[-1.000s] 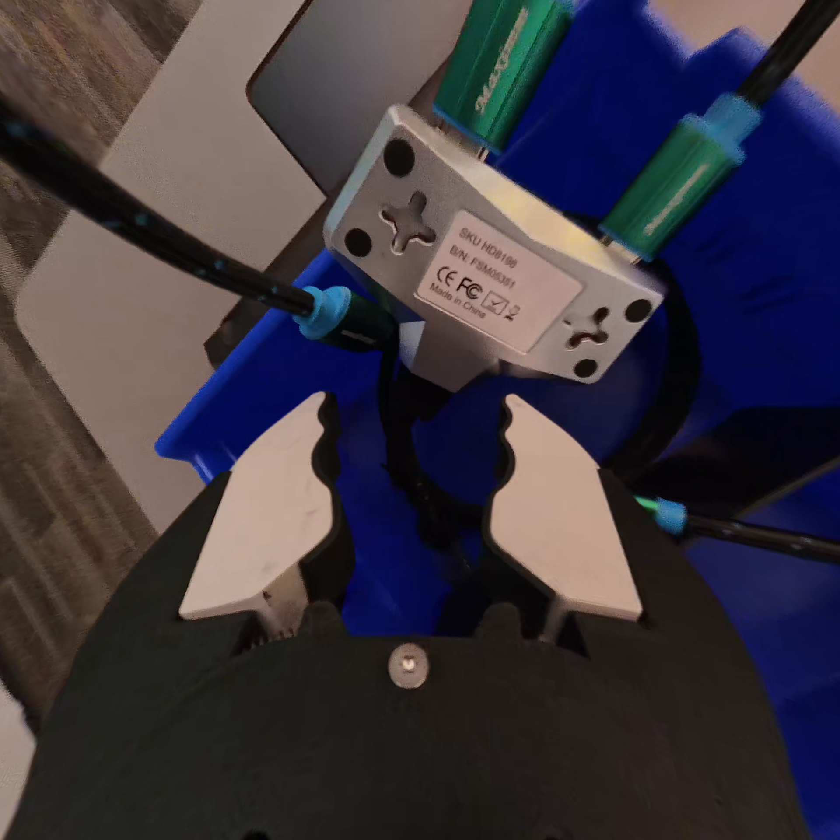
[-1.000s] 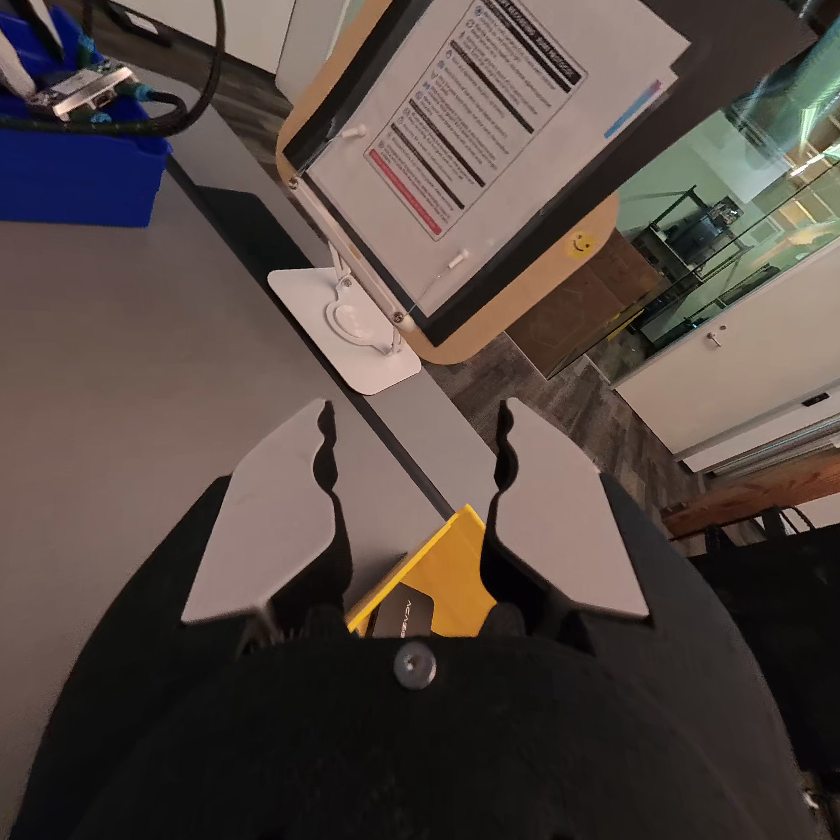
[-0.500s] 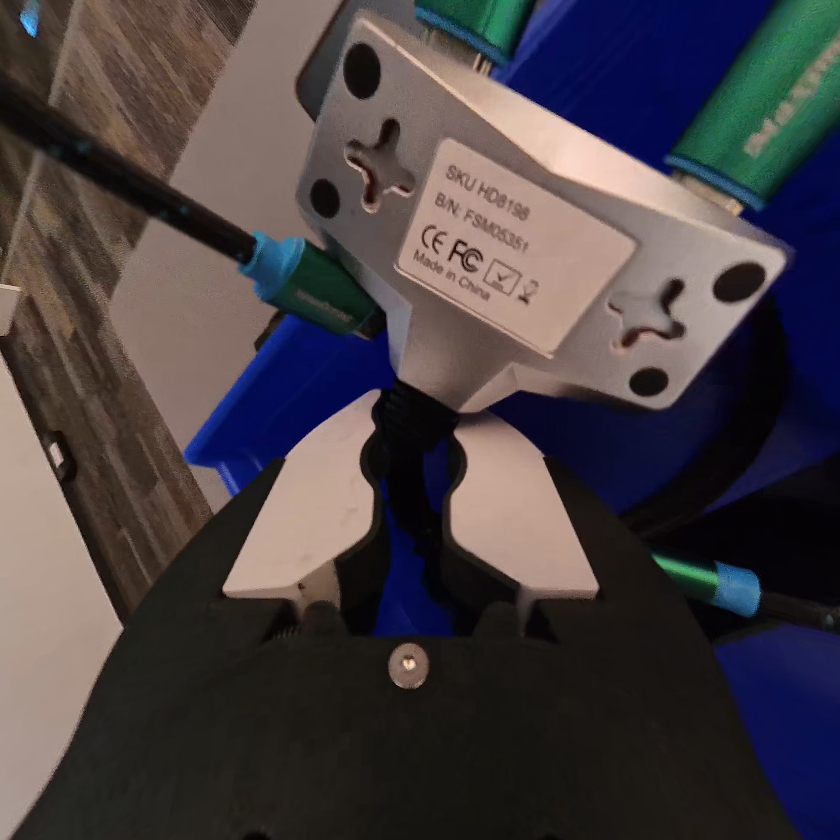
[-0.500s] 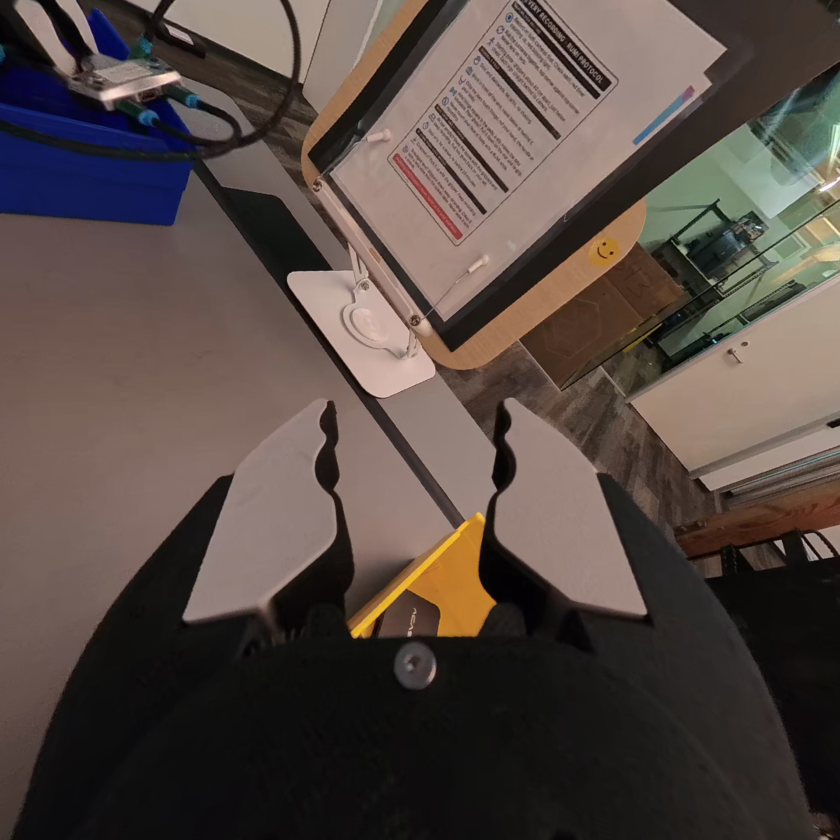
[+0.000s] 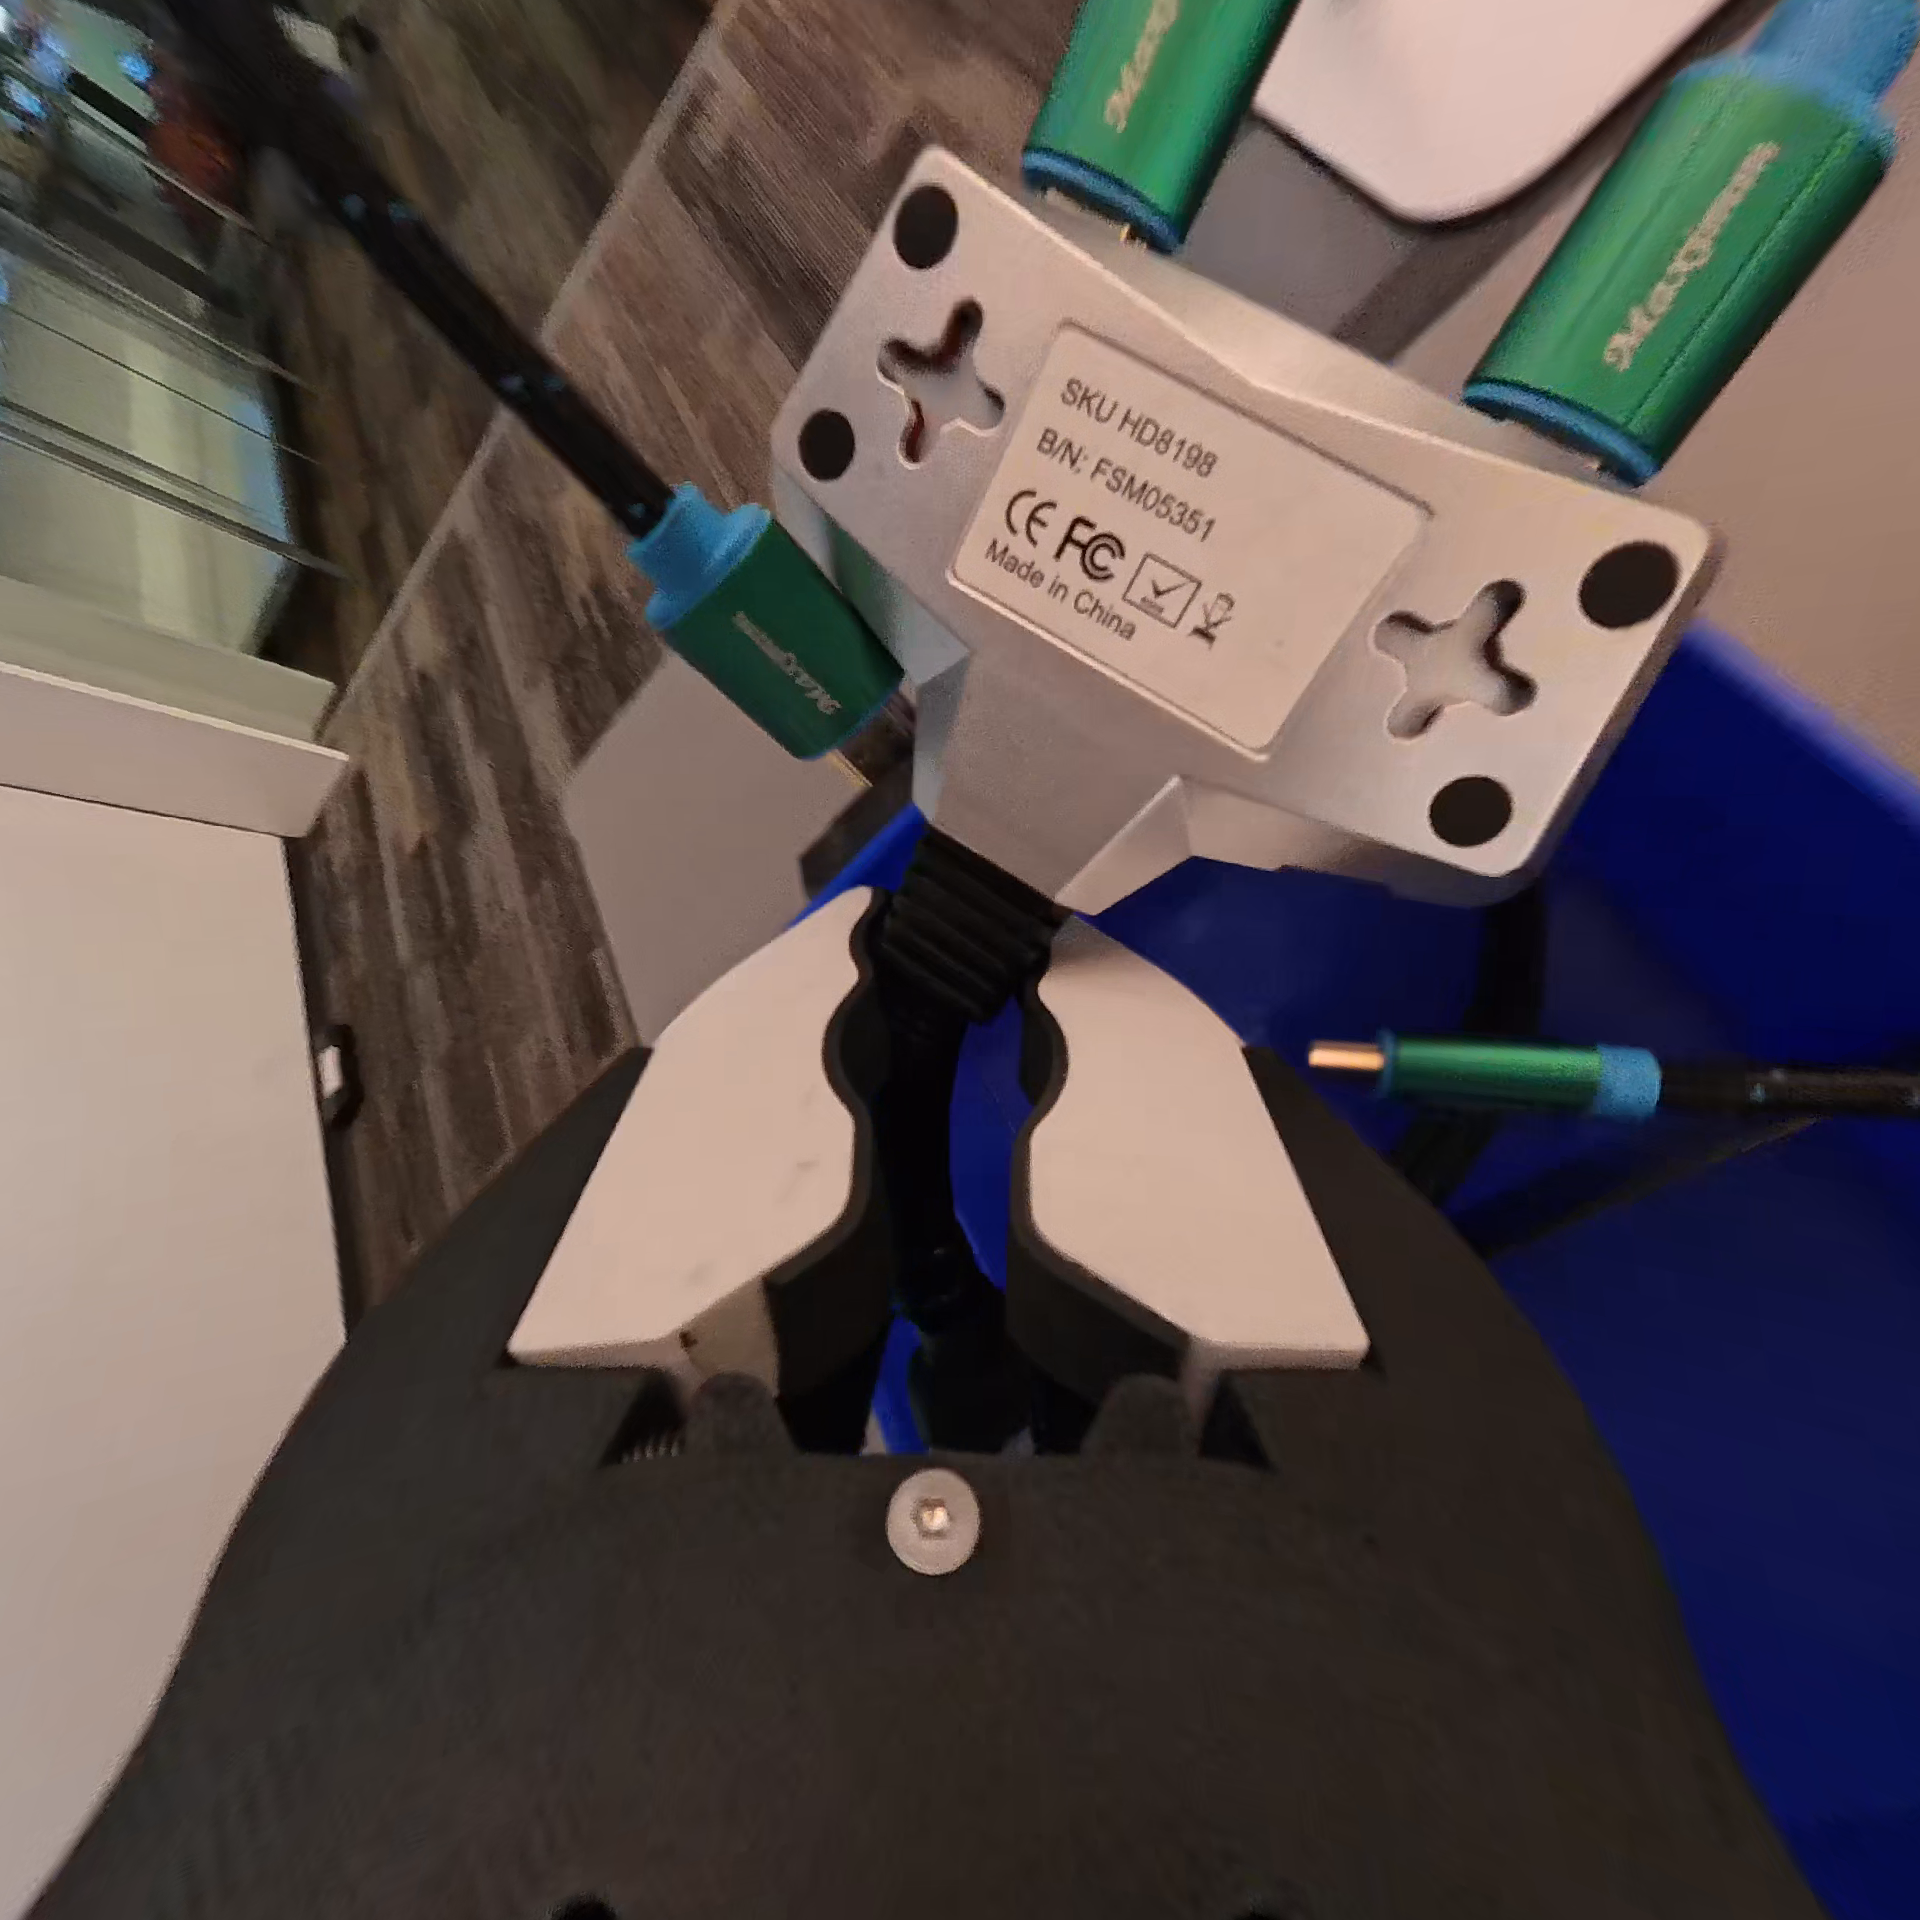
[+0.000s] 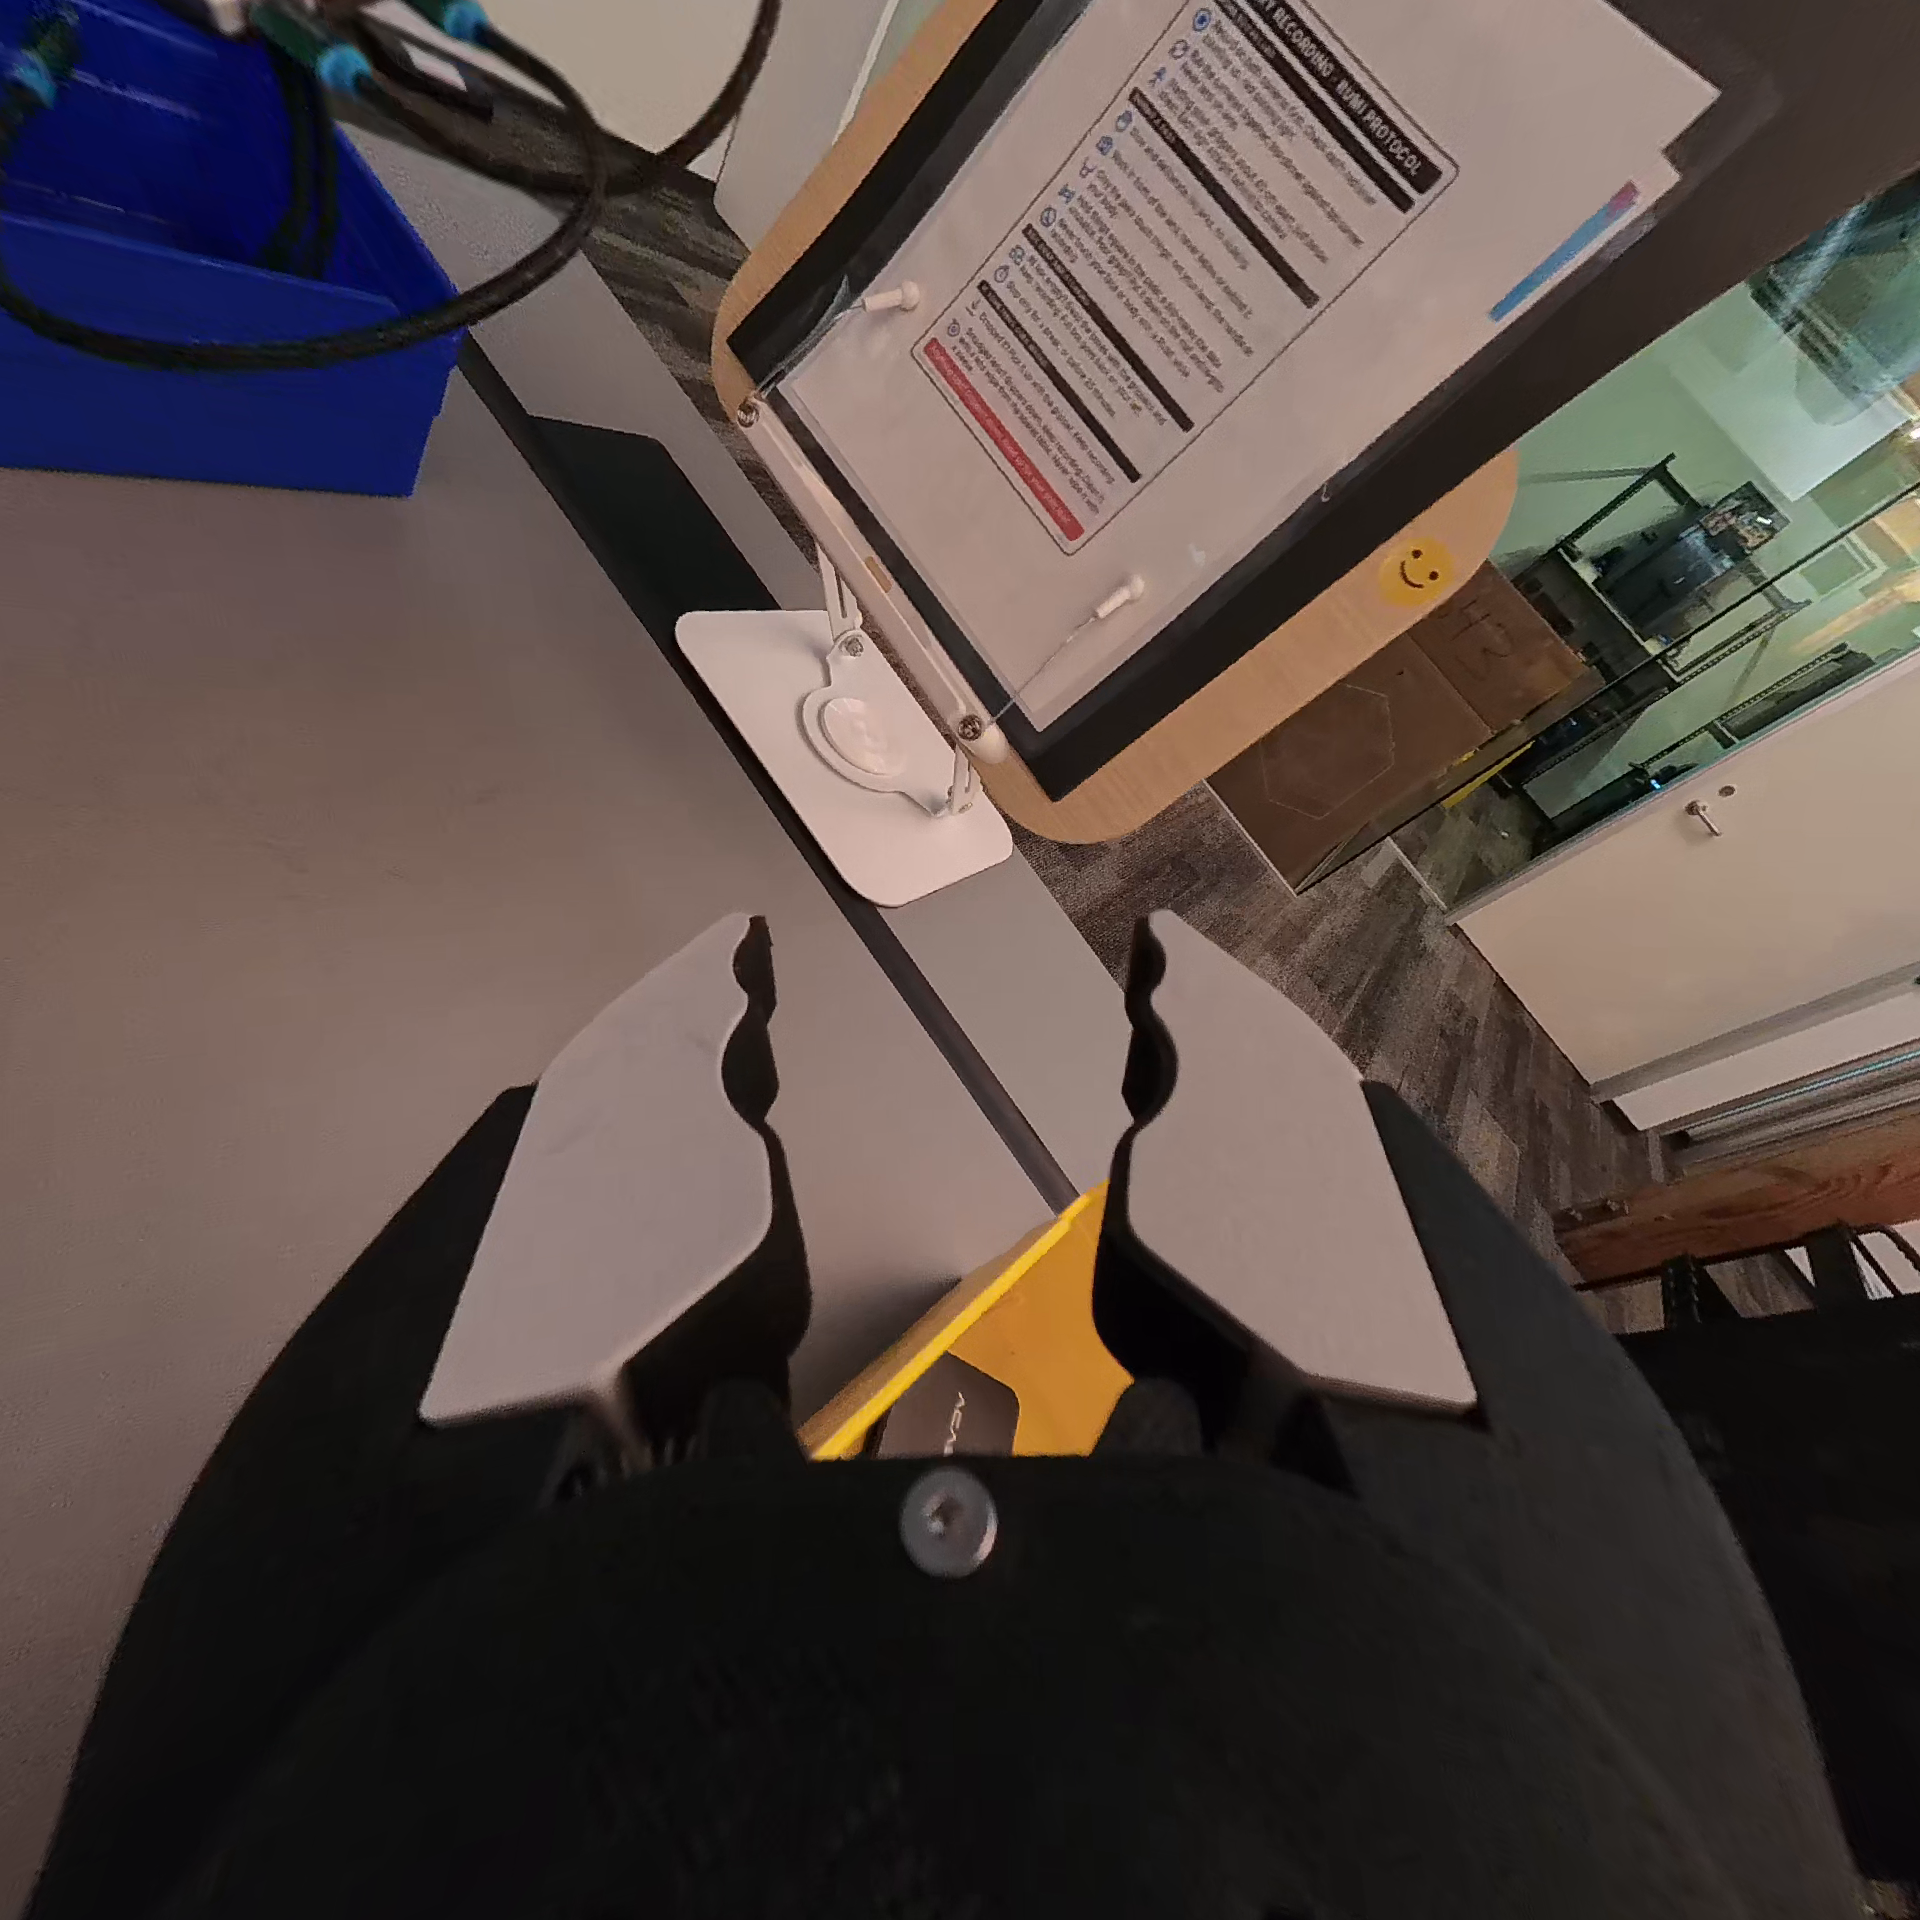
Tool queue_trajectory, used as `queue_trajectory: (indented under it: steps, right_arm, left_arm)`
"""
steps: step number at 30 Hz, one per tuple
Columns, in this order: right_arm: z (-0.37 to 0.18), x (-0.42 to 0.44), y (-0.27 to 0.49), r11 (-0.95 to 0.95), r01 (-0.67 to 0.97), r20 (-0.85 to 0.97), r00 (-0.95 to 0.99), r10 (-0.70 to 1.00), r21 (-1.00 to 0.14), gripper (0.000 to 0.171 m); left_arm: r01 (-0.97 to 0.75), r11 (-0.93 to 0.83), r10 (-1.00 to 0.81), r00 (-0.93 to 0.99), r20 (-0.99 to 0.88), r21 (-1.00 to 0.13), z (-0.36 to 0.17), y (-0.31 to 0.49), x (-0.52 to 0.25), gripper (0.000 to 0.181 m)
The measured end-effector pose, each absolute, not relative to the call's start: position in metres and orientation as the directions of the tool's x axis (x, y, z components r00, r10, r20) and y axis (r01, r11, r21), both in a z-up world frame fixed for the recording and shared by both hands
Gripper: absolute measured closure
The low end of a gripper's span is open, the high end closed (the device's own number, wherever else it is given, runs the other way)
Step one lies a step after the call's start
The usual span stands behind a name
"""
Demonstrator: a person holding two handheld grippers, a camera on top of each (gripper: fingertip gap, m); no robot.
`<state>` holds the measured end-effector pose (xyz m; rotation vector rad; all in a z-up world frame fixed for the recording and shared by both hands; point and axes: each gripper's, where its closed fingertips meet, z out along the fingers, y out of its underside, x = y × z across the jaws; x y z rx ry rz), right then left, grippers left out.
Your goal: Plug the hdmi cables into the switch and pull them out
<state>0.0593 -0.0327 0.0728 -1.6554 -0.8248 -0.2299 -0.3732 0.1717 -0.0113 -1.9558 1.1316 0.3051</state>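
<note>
In the left wrist view my left gripper [image 5: 948, 935] is shut on the black ribbed cable boot [image 5: 961, 940] at the near end of the silver HDMI switch [image 5: 1226, 582], held up with its labelled underside facing me. Two green HDMI plugs [image 5: 1143, 104] [image 5: 1673, 281] sit in its far side and one green plug [image 5: 774, 634] at its left side. A loose green plug [image 5: 1496, 1075] hangs at the right over the blue bin [image 5: 1714, 1039]. In the right wrist view my right gripper [image 6: 951, 935] is open and empty above the grey table [image 6: 312, 831].
The blue bin [image 6: 208, 416] with black cables [image 6: 499, 291] stands at the far left in the right wrist view. A white stand [image 6: 842, 758] holds a framed sheet [image 6: 1195, 312] near the table edge. A yellow box [image 6: 997, 1351] lies under the right gripper.
My left gripper closed on the switch's cable boot and lifted the switch up out of the bin. My right gripper drew back slightly, staying open.
</note>
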Motion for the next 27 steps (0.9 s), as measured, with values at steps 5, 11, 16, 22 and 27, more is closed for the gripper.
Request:
queue_trajectory:
  steps: [5,11,16,22,27]
  right_arm:
    - [0.078,0.026,-0.034,0.022,0.567,0.512,0.726,0.46,-0.824,0.107]
    - [0.118,-0.101,-0.078,0.155,0.157,0.219,0.587,0.779,-0.975,0.112]
    - [0.151,-0.155,-0.114,0.063,-0.16,-0.02,0.472,0.881,-0.985,0.117]
    - [0.134,-0.116,-0.063,-0.155,-0.39,-0.378,0.602,0.704,-0.908,0.11]
    - [0.125,-0.085,-0.038,-0.072,-0.471,-0.402,0.652,0.643,-0.879,0.117]
  left_arm:
    - [-0.771,-0.168,-0.502,0.603,-0.619,-0.615,0.047,0.153,-0.359,0.16]
    - [-0.715,-0.033,-0.431,0.641,-0.635,-0.699,0.106,0.117,-0.306,0.16]
    - [-0.619,0.133,-0.416,0.674,-0.61,-0.774,0.136,0.079,-0.229,0.16]
    - [-0.559,0.243,-0.431,0.67,-0.604,-0.793,0.132,0.048,-0.167,0.159]
    - [-0.558,0.271,-0.446,0.65,-0.616,-0.785,0.119,0.034,-0.138,0.159]
